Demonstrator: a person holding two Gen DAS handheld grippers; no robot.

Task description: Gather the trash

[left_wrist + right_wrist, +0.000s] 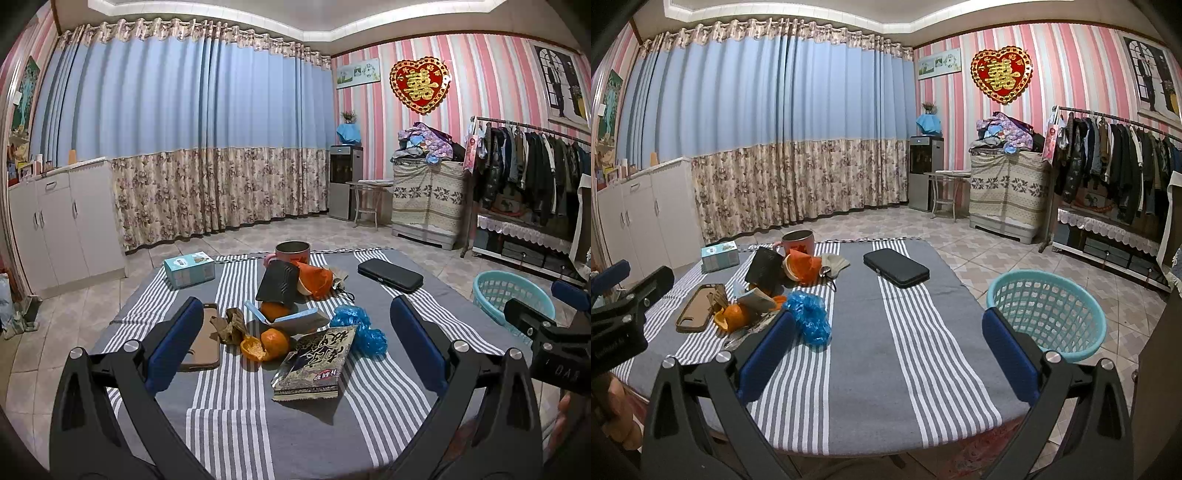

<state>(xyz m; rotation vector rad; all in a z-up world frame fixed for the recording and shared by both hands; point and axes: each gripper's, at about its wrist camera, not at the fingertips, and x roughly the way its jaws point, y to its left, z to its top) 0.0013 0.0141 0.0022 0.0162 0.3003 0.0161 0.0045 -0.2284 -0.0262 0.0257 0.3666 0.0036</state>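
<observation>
Blue box [189, 268]: on the far left of the desk [236, 428], on the striped cloth.
Phone case [201, 338]: brown, lying flat, just beside the left gripper's left finger.
Brown scrap [231, 325]: crumpled, touching the phone case's right edge.
Orange and peel [267, 344]: in the middle pile, near the brown scrap.
Book [314, 365]: in front of the orange, lying flat.
Blue plastic bag [360, 329]: scrunched up, touching the book's right side.
Pink mug [291, 253]: at the back of the pile.
Black case [389, 275]: flat, to the right, apart from the pile.
Basket [1047, 314]: light blue, on the floor, right of the desk.
Left gripper [295, 341]: jaws spread wide, holding nothing, above the pile.
Right gripper [888, 352]: jaws spread wide, holding nothing, above bare cloth.
</observation>
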